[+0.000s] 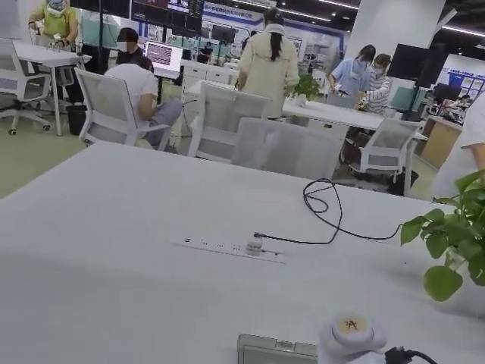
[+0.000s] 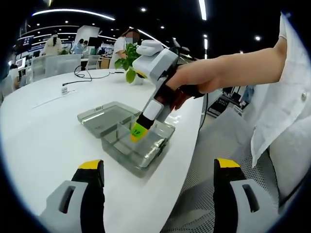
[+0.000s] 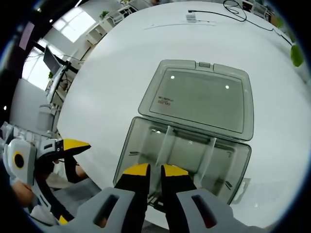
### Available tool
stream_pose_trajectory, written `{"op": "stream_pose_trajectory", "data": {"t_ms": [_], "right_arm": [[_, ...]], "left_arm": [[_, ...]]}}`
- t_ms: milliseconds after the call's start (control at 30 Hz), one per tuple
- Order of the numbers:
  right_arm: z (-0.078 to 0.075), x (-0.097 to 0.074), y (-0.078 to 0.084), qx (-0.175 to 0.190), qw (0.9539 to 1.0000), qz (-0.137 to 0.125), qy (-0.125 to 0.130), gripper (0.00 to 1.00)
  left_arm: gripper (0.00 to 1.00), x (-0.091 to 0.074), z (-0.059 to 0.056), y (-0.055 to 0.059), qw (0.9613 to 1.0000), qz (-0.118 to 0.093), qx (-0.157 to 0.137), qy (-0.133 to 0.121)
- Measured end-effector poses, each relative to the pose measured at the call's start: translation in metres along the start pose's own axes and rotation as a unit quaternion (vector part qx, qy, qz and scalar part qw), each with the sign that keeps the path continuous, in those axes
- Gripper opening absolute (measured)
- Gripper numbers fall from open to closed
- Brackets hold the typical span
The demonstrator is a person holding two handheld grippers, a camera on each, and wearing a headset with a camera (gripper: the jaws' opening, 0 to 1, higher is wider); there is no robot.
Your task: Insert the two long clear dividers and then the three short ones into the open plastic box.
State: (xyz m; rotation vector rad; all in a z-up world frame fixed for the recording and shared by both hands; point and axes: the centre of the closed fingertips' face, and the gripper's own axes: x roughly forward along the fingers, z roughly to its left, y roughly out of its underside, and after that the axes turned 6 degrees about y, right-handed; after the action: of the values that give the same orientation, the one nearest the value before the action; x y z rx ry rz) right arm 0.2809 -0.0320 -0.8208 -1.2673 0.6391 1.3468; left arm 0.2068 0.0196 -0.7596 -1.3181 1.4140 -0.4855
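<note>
The open plastic box (image 3: 127, 154) sits right at the near edge of the white table (image 2: 43, 141), its lid (image 3: 199, 97) flopped flat on the far side and two clear dividers (image 3: 163, 143) standing upright across the base. The right tongs (image 3: 154, 170) point down into the box over its front wall, tips squeezed almost together, and honestly I can't tell if a clear piece is pinched in there. The left tongs (image 2: 158, 164) hang wide apart by the table edge, holding nothing.

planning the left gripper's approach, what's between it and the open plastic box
Bare white table, nothing else, in the left gripper view. The left gripper hangs open short of the plastic box, with the right gripper dipped into it.
</note>
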Motion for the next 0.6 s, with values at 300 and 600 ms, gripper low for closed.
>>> {"op": "stream_pose_trajectory", "data": {"t_ms": [300,600], "right_arm": [[0.005,-0.006,0.000,0.015,0.9991,-0.024,-0.032,0.16],[0.011,-0.026,-0.011,0.015,0.9956,-0.061,-0.070,0.18]], "left_arm": [[0.95,-0.003,-0.003,-0.004,0.9998,-0.001,-0.003,-0.017],[0.94,-0.008,-0.005,-0.010,0.9992,-0.003,-0.010,-0.039]]}}
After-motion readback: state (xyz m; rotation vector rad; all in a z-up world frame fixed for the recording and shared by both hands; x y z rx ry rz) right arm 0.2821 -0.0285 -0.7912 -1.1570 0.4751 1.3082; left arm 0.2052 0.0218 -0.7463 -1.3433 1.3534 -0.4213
